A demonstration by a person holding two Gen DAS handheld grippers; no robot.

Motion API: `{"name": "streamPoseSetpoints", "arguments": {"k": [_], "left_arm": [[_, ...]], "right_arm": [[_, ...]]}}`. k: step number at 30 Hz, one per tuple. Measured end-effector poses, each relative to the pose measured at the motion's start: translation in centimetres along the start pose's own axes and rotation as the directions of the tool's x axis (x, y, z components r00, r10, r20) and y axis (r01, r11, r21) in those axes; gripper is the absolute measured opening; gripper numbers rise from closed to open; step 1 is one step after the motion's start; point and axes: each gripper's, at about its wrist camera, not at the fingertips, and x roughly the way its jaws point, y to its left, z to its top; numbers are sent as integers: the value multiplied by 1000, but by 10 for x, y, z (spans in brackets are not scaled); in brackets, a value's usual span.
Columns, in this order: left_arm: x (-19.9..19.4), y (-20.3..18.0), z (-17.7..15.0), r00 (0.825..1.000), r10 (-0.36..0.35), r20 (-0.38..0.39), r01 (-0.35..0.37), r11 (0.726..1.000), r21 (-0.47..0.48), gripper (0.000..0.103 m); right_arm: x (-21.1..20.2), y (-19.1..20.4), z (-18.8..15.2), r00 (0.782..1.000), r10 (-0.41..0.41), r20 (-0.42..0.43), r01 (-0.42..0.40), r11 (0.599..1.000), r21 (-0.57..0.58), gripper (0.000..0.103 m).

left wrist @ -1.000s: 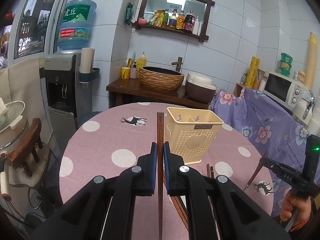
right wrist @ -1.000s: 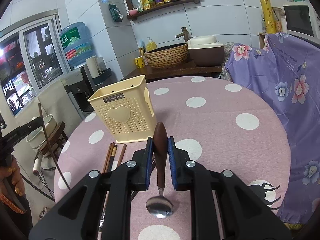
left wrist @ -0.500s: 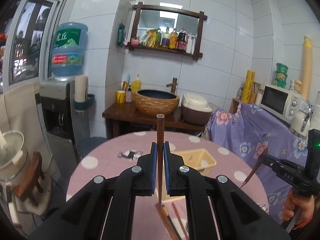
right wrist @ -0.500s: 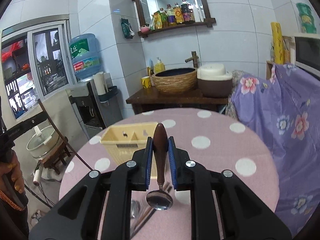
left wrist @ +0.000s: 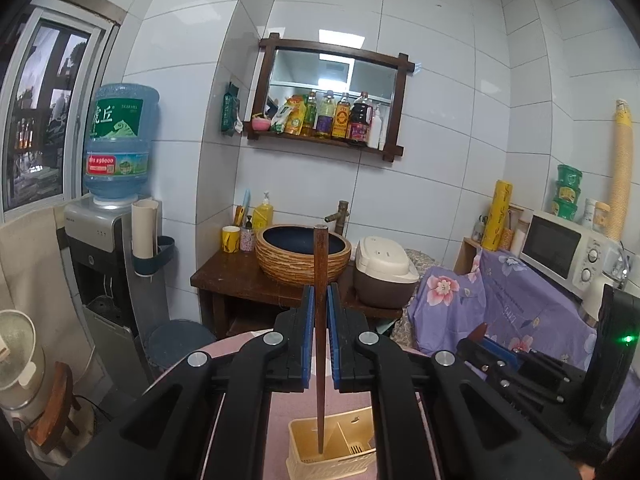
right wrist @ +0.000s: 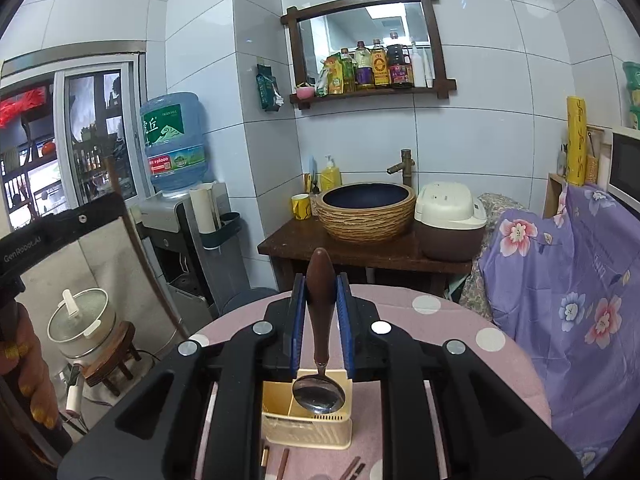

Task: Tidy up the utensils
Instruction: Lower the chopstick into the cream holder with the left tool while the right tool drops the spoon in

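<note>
A chopstick is clamped in the left jaws, a spoon in the right; the divided holder at 6 o'clock could be missed or tipped.

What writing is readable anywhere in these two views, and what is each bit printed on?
"虎丘": green label of the blue water jug on the dispenser.
"TIGER HILL": same green label, small print.
"GenRobot.AI": black body of the left hand-held gripper, as seen from the right one.
Red band on the jug: digits there, too blurred to read.
Sauce bottles on the dark wooden shelf: labels too small to read.
Cream plastic utensil basket: no readable lettering.
</note>
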Motion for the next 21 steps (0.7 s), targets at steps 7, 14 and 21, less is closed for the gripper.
{"name": "streamPoseSetpoints", "arguments": {"k": [7,14,21], "left_arm": [[37,-3,-57,997,20,-70,-20,1000,-8,8],[65,4,-109,984,22,-179,-26,999,-23,8],[79,12,-131,971,18,-237,-31,998,-50,7]], "right_arm": [[45,-4,-57,997,-11,-81,14,999,37,16],[71,-3,-102,988,-26,-155,32,999,37,16],[80,-6,-117,986,-46,-159,52,998,33,16]]}}
